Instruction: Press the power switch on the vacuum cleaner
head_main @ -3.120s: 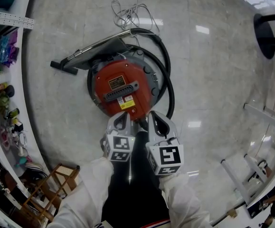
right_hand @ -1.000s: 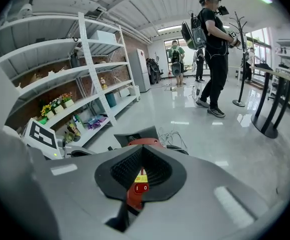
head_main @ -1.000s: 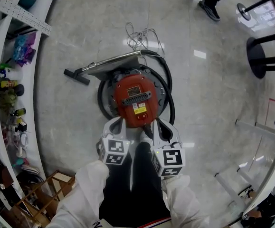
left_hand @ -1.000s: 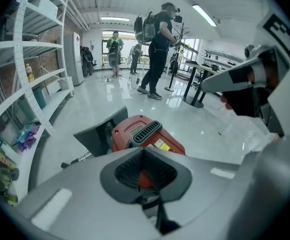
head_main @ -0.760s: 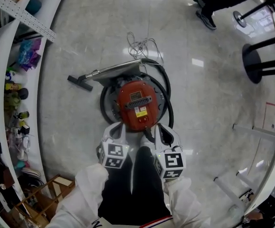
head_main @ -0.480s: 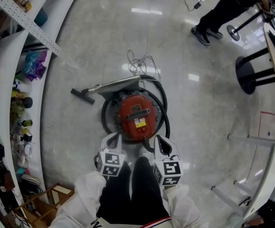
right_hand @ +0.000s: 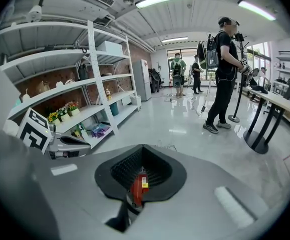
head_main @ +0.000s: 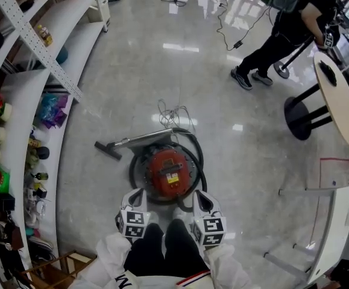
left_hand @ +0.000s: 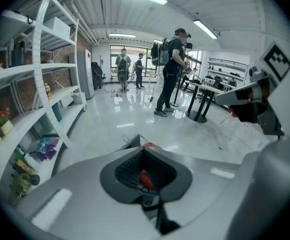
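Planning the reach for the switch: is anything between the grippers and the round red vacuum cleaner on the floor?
Nothing visible does. Both the left gripper and right gripper hang shut just short of the round red vacuum cleaner; its black hose curves round the rim, not over the top.

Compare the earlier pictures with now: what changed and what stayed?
The left gripper and right gripper have drawn back from the vacuum cleaner toward the person, jaws shut on nothing, and the head view has risen. The vacuum cleaner, hose and wand stay put.
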`<act>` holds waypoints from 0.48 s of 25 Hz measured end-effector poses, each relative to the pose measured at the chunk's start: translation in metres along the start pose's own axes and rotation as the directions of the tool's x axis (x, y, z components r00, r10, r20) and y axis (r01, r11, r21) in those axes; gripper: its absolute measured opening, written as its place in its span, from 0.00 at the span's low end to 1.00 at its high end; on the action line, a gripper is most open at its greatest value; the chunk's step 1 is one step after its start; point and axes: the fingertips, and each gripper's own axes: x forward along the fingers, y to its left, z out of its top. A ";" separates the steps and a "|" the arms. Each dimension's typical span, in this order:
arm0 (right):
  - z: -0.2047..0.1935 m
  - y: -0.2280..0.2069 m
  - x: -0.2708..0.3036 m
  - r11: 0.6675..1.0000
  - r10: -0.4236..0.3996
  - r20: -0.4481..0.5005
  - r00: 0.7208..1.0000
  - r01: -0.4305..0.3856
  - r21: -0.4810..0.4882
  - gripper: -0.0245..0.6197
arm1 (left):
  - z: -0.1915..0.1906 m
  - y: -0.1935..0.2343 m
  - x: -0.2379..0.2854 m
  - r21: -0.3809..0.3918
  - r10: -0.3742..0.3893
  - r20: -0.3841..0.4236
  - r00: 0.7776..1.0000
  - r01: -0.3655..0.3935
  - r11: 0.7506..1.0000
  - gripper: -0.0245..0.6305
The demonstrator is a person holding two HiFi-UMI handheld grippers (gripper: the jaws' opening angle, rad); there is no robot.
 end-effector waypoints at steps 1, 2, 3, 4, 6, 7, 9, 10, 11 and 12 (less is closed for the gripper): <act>0.003 0.000 -0.003 1.000 0.001 0.003 1.000 -0.001 0.000 0.04 | 0.006 0.002 -0.005 -0.004 0.007 0.010 1.000 -0.007 1.000 0.04; 0.007 0.000 -0.006 1.000 0.003 0.009 1.000 -0.003 -0.002 0.04 | 0.013 0.004 -0.009 -0.008 0.015 0.021 1.000 -0.015 1.000 0.04; 0.012 0.000 -0.008 1.000 0.005 0.015 1.000 -0.005 -0.005 0.04 | 0.021 0.006 -0.013 -0.009 0.022 0.033 0.999 -0.021 1.000 0.04; 0.016 0.000 -0.011 1.000 0.007 0.020 1.000 -0.006 -0.007 0.04 | 0.028 0.007 -0.017 -0.005 0.027 0.043 0.999 -0.027 1.000 0.04; 0.022 -0.001 -0.018 1.000 0.007 0.024 1.000 -0.007 -0.007 0.04 | 0.040 0.005 -0.026 0.015 0.032 0.061 0.998 -0.033 0.999 0.04; 0.024 -0.002 -0.020 1.000 0.006 0.027 1.000 -0.006 -0.005 0.04 | 0.046 0.004 -0.030 0.026 0.033 0.073 0.997 -0.035 0.999 0.04; 0.033 -0.005 -0.021 1.000 0.003 0.041 0.999 -0.003 0.003 0.04 | 0.061 0.004 -0.037 0.038 0.037 0.103 0.994 -0.041 0.998 0.04; 0.039 -0.005 -0.021 1.000 0.004 0.051 0.999 -0.004 0.005 0.04 | 0.069 0.006 -0.040 0.037 0.039 0.119 0.992 -0.044 0.998 0.04; 0.044 -0.005 -0.022 1.000 0.006 0.060 0.998 -0.006 0.006 0.04 | 0.076 0.006 -0.044 0.032 0.041 0.133 0.990 -0.045 0.998 0.04; 0.048 -0.004 -0.024 1.000 0.011 0.065 0.998 -0.011 0.007 0.04 | 0.081 0.006 -0.049 0.027 0.041 0.145 0.989 -0.046 0.999 0.04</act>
